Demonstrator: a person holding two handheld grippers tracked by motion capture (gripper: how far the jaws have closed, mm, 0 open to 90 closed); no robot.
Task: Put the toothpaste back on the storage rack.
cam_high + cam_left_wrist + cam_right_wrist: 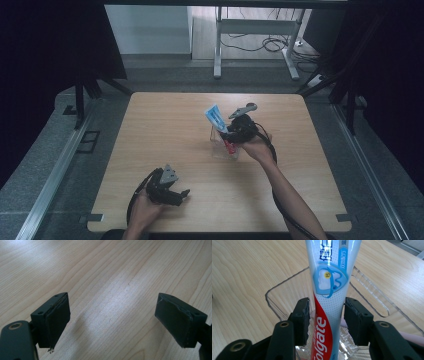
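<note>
Although the white, red and blue Colgate toothpaste tube (pixel 329 297) already stands inside the clear plastic holder cup (pixel 372 292), the placing is judged not quite finished: the right gripper (pixel 325 320) straddles the tube with its jaws part-way apart.

Item 1, tube. Location: in the clear holder, right of centre on the pale wooden counter (pixel 165 130). Long axis: close to upright, leaning a little; in the high view the flat crimped end (pixel 214 116) points up and toward the counter's far left, while the cap end sits down in the cup (hidden by the hand).

Item 2, right gripper. Jaws slackened either side of the tube; a narrow gap seems to show at each pad, so it looks released rather than pinched, though contact on the left pad cannot be ruled out. A pale pink object (pixel 412 337) lies in the holder beside it.

Item 3, left gripper (pixel 112 322). Jaws spread wide, nothing between them, resting low over bare counter near the front edge.

Remaining, as judged: clear the right gripper away without tipping the tube.
</note>
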